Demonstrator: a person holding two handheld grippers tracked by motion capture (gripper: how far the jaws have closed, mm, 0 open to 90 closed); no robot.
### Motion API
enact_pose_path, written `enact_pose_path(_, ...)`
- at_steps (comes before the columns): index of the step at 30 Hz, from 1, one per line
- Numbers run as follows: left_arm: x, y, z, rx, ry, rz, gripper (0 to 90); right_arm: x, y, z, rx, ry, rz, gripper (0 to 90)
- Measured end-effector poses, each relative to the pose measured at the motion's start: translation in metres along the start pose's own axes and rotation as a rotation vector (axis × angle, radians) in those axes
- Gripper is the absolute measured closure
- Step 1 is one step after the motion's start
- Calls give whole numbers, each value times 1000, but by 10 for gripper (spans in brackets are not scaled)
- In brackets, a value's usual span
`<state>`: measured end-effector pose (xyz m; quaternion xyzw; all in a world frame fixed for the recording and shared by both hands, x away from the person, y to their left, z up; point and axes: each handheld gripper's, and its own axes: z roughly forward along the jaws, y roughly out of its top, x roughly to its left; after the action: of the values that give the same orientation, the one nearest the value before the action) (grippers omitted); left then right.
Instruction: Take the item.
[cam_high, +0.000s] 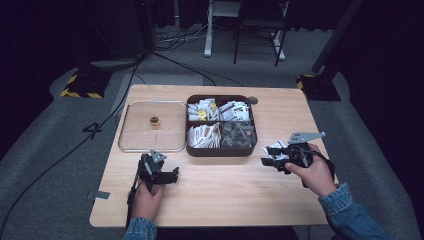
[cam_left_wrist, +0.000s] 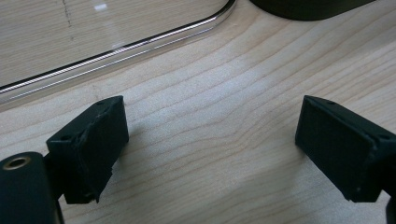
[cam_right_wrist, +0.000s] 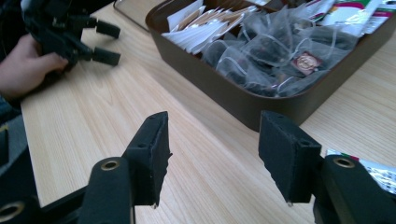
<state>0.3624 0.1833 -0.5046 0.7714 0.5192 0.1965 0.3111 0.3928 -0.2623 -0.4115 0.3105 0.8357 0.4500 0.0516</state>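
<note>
The right hand-held gripper (cam_high: 268, 156) hovers released, jaws apart on nothing, with a white printed sachet (cam_high: 276, 150) just beside it and the dark brown four-compartment tray (cam_high: 220, 150) at its ten o'clock. The left hand-held gripper (cam_high: 172, 175) rests released on the pale wooden surface (cam_high: 225, 195), bare wood at three o'clock.

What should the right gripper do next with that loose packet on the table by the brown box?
Probably lower the right gripper onto the white packet that lies flat on the table beside the brown box and close on it. Its jaws stand open with nothing between them, and the packet sits just at its right jaw, outside the box's four filled compartments.
</note>
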Motion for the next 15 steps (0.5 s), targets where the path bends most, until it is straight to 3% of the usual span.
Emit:
enact_pose_path(9, 0, 0, 0, 0, 0, 0, 100, 20, -14, 21, 31, 25, -57, 435)
enact_pose_path(15, 0, 0, 0, 0, 0, 0, 100, 24, -28, 35, 45, 27, -61, 434)
